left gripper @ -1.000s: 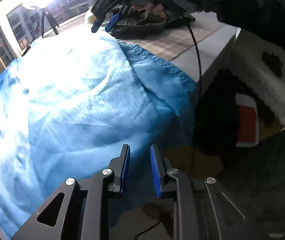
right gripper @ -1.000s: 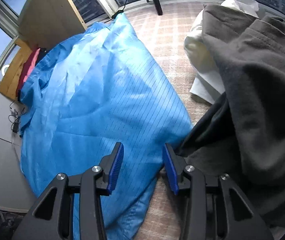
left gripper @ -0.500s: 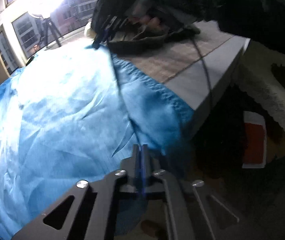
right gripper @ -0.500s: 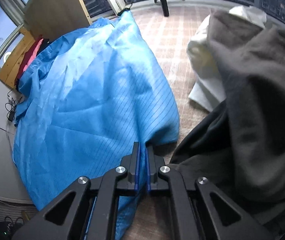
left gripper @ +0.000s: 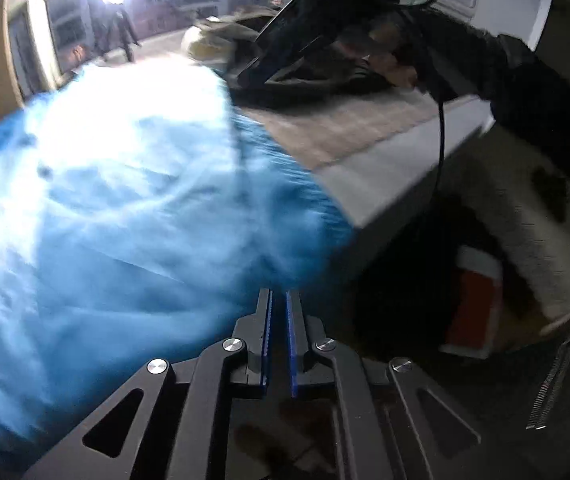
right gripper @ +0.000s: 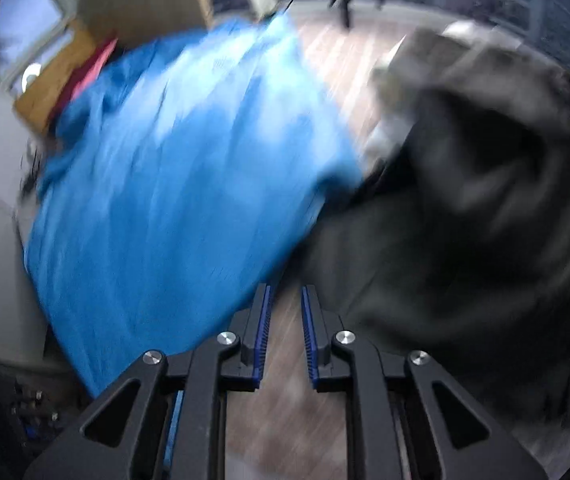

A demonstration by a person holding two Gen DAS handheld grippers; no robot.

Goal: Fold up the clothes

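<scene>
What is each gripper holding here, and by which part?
Right gripper: nothing; its opening jaws show bare table between them. Left gripper: jaws opening, tips at the blue garment's near edge; blur hides whether they pinch it.

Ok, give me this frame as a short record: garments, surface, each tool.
main garment: blue garment, spread on table
other clothes: dark grey garment, piled beside it
left tool: jaws opening, narrow gap, nothing seen between, tips at the blue edge
right tool: jaws opening, nothing between, bare table below
image: motion-blurred
</scene>
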